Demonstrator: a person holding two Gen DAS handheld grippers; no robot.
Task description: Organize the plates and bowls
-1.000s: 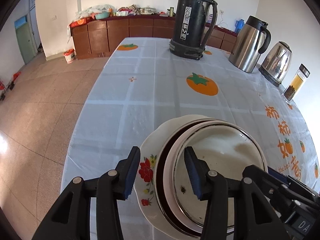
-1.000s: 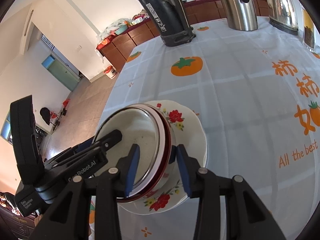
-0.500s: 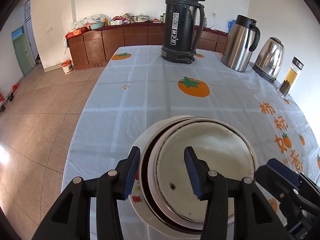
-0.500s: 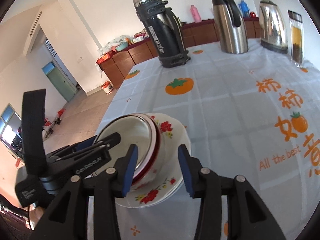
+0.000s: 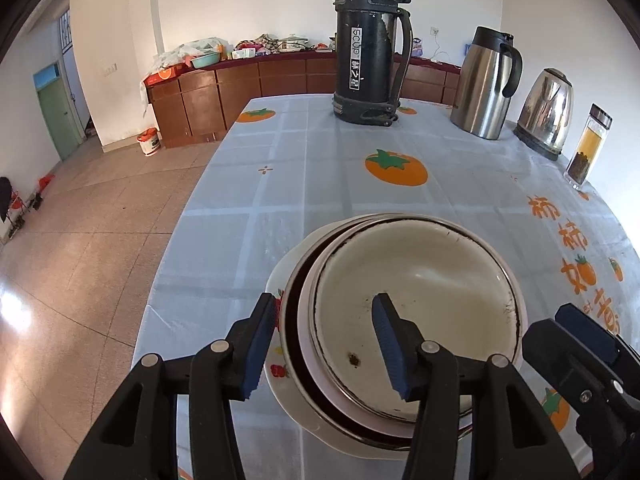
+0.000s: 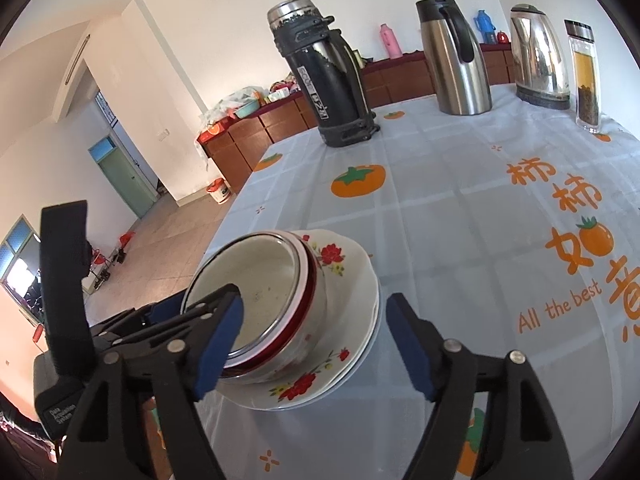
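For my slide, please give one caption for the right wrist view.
Right gripper, jaws just opened, straddles nested bowls on a floral plate.

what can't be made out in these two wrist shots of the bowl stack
- Left wrist view: near rim of the floral plate, hidden by the left gripper fingers.
- Left wrist view: how many bowls nest under the enamel bowl; only rims show.
- Right wrist view: whether the left gripper's pads press the bowl wall; the right gripper finger blocks it.
- Both views: the counter clutter is too small to name.
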